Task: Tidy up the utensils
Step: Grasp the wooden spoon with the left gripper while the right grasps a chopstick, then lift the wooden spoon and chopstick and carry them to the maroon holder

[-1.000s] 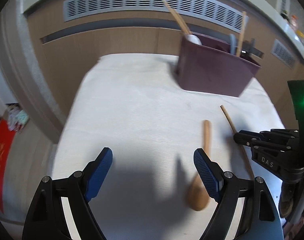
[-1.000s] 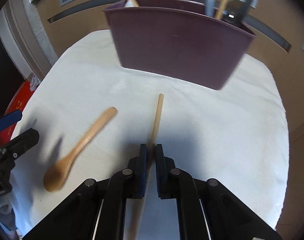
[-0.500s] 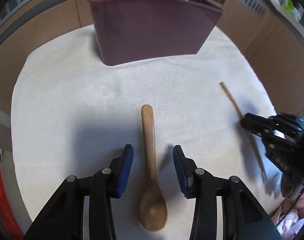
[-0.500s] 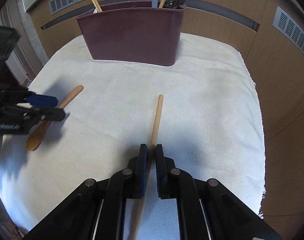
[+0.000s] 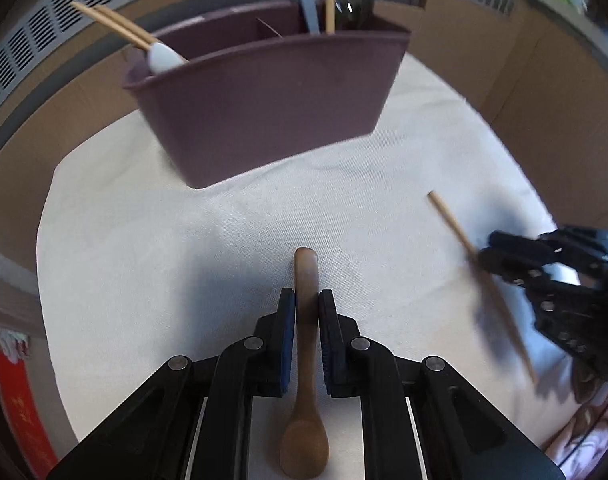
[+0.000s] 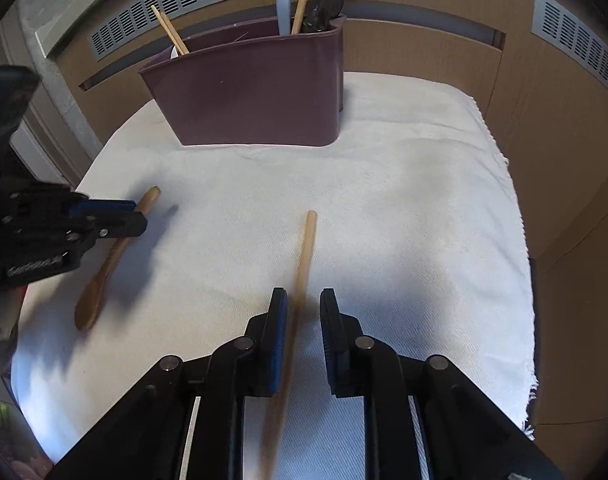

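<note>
A: left gripper (image 5: 307,312) was clamped on the wooden spoon (image 5: 305,400) handle; spoon lay on the white cloth (image 5: 144,260), near the maroon caddy (image 5: 264,92).

B: yep; right gripper (image 6: 303,312) had its fingers parted, chopstick (image 6: 302,268) loose between them.

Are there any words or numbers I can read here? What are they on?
No text here can be read clearly.
Raised lettering on the side of the black left gripper: too blurred to read.
Gold marks on the red banner at the picture's edge: too blurred to read.
</note>
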